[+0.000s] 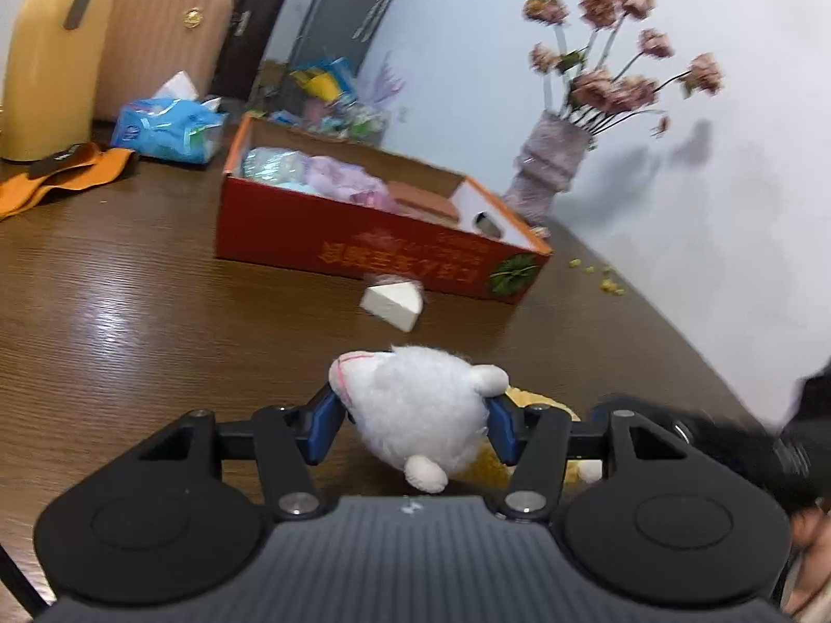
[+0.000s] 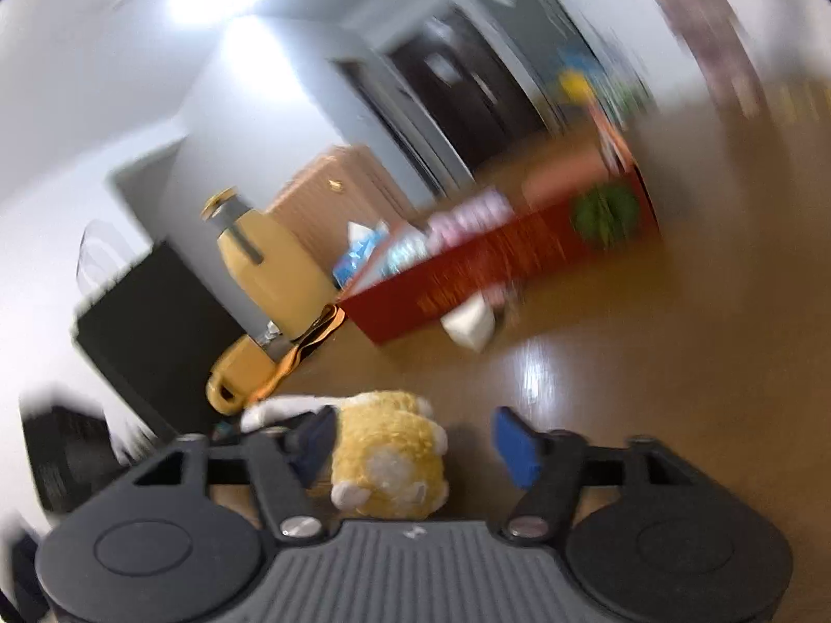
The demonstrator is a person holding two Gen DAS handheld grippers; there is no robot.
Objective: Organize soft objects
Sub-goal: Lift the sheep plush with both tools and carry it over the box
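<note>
Left wrist: left tongs [image 1: 415,428] grip white plush [image 1: 415,410] | sponge wedge [image 1: 393,305] before red box [image 1: 363,239] | right tongs [image 2: 415,444] wide

Yellow plush toy [image 2: 389,459] apparently loose inside wide right claw [image 2: 415,446].

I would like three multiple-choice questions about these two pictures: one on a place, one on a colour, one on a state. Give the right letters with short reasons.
1. Where does the white wedge sponge lie?
A. inside the red box
B. on the table in front of the red box
C. in the vase

2. What colour is the plush toy between the fingers of the left gripper?
A. white
B. green
C. black

3. How does the right gripper stand?
A. shut on the yellow plush
B. shut on nothing
C. open, yellow plush beside one finger

Answers: 1 B, the sponge rests on the wood just before the box wall. 2 A, the white plush toy is fluffy white. 3 C, a clear gap separates the other finger from the plush.
</note>
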